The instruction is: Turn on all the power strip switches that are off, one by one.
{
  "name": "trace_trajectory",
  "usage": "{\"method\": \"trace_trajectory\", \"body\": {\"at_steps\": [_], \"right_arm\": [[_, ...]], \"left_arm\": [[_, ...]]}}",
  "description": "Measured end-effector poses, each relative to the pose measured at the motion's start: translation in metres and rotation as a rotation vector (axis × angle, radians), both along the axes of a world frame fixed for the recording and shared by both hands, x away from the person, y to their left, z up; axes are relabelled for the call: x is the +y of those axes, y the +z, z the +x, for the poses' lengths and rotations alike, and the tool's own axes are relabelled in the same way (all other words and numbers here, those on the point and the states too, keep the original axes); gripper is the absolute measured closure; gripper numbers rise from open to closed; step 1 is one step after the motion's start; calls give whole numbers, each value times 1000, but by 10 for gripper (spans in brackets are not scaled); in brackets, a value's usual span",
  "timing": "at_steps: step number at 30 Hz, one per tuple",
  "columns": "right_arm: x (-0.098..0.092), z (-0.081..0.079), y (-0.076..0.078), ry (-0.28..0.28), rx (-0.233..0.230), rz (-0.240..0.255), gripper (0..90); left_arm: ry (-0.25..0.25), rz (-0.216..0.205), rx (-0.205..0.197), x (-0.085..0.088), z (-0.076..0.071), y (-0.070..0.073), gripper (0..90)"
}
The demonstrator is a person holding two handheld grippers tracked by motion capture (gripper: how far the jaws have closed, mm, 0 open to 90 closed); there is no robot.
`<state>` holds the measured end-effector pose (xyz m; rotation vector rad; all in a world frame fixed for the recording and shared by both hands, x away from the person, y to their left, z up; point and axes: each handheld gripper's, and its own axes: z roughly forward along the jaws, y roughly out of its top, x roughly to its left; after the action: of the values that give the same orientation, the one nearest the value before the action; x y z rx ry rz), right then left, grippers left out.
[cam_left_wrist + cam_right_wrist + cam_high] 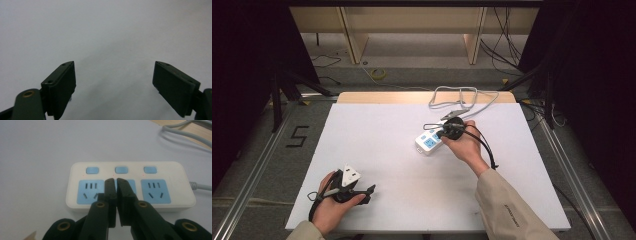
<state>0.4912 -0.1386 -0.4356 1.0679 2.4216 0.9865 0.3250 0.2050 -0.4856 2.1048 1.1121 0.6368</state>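
Power strip point(130, 187) sits right of the bench's centre, toward the far edge, lying at an angle; white body, three blue sockets, three blue switches point(121, 170) in a row above them. Its grey cord point(454, 97) loops off toward the far edge.

Right gripper point(116, 180) has its jaws pressed together with nothing between them, tips over the middle socket, just below the middle switch. Whether the tips touch the strip, can't tell. In the high view the right gripper point(451, 128) is over the strip's far end, hand behind it.

Step in hand looks like pressing the middle switch with the closed tips. To do it well: keep jaws together so they act as one blunt finger, nudge forward until the tips are centred on the switch, not the socket, then push straight down. The strip is light and unheld, so an angled push could slide it.

Left gripper point(357, 191) rests near the bench's near-left corner, jaws wide apart, holding nothing, over bare bench point(105, 32). It could steady the strip.
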Motion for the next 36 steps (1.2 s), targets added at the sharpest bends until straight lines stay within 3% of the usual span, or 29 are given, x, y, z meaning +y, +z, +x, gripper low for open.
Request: {"method": "trace_trajectory", "body": {"at_steps": [22,36], "right_arm": [[-46,-27,-1,-44,-24,19,773],[-70,-46,-9,-68,-9,24,683]], "left_arm": [[2,0,10,-1,1,-1,188],[4,2,13,-1,1,-1,188]]}}
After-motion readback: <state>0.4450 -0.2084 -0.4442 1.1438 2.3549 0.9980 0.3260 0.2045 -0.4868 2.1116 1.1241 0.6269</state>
